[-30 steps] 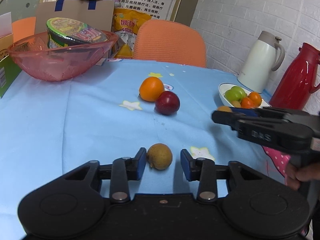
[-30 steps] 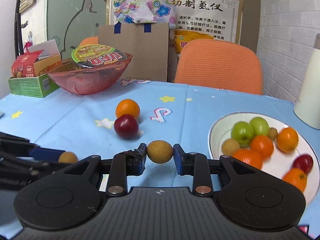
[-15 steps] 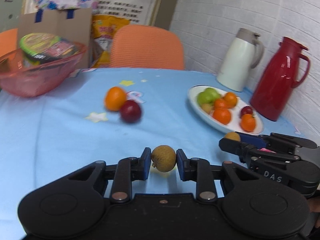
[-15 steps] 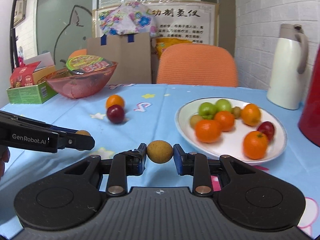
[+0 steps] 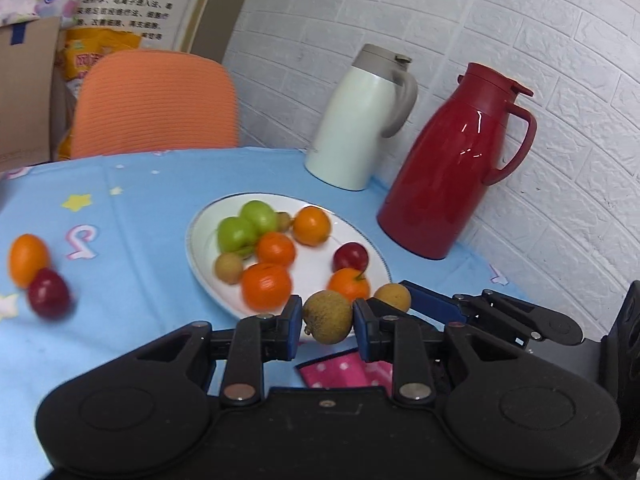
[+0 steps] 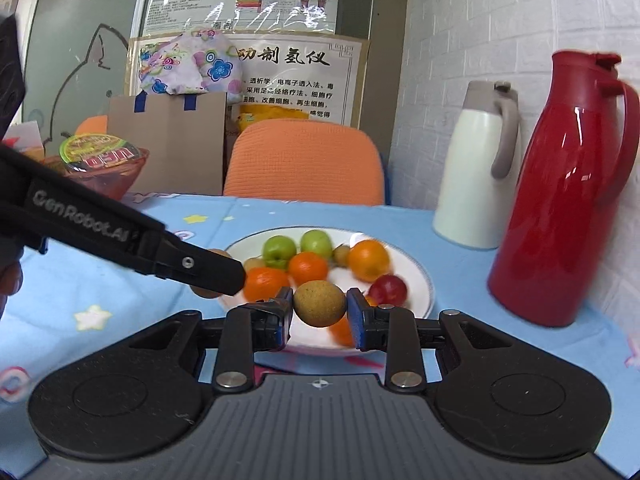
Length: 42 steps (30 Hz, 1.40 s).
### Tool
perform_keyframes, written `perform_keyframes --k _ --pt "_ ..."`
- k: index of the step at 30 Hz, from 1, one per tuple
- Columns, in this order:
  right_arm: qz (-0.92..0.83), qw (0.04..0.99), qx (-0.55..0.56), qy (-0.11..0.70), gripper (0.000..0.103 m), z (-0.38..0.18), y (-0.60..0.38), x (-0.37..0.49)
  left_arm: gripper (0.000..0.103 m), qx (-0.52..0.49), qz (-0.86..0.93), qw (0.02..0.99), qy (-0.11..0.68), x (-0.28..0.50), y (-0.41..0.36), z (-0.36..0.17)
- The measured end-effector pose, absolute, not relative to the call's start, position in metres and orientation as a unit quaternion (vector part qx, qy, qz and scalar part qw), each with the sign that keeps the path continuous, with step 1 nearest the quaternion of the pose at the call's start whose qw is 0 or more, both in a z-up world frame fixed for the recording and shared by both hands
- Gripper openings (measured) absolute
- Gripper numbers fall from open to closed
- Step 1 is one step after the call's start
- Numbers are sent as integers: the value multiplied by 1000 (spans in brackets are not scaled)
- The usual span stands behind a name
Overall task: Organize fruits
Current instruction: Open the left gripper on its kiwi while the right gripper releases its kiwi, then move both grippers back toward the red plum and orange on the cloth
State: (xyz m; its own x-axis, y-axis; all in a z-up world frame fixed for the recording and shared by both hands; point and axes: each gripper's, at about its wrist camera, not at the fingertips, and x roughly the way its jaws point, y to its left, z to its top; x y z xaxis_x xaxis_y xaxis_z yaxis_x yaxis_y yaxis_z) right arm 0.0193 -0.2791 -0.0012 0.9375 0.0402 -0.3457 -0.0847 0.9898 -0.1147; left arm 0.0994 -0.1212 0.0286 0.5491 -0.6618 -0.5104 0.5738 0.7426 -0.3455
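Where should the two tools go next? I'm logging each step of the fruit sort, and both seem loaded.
Probably forward a little and down over the white plate, then open. The left tool pinches a brown fruit at the plate's near rim; the right tool grips another brown fruit just over that rim. Bare plate shows between the oranges and the red plum.

A table covered by a blue cloth (image 5: 152, 264) printed with stars. On it sit a white plate (image 5: 199, 256) of fruit, a cream jug (image 5: 356, 128) and a red jug (image 5: 448, 168) side by side near the wall, and a loose orange (image 5: 27, 258) touching a red plum (image 5: 48, 293). A pink bowl (image 6: 116, 178) sits at the far left edge.
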Motion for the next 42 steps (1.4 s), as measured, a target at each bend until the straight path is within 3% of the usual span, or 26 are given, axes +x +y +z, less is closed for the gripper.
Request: perform_keyframes --k 25,27,30,34,42 --pt "44 975 -50 214 52 -19 -280 40 98 -59 -339 872 349 129 -138 -1" --pt "42 975 -55 212 55 -19 -279 39 103 -60 -338 873 347 127 -136 0" --pt "33 976 -58 208 70 -19 -278 37 103 -62 -335 878 336 121 -132 3" --pt "24 978 -57 200 101 -19 -278 31 103 -69 -331 883 326 112 -124 7" --pt "25 977 -70 199 103 -19 -269 22 103 -62 -292 905 303 87 -107 12"
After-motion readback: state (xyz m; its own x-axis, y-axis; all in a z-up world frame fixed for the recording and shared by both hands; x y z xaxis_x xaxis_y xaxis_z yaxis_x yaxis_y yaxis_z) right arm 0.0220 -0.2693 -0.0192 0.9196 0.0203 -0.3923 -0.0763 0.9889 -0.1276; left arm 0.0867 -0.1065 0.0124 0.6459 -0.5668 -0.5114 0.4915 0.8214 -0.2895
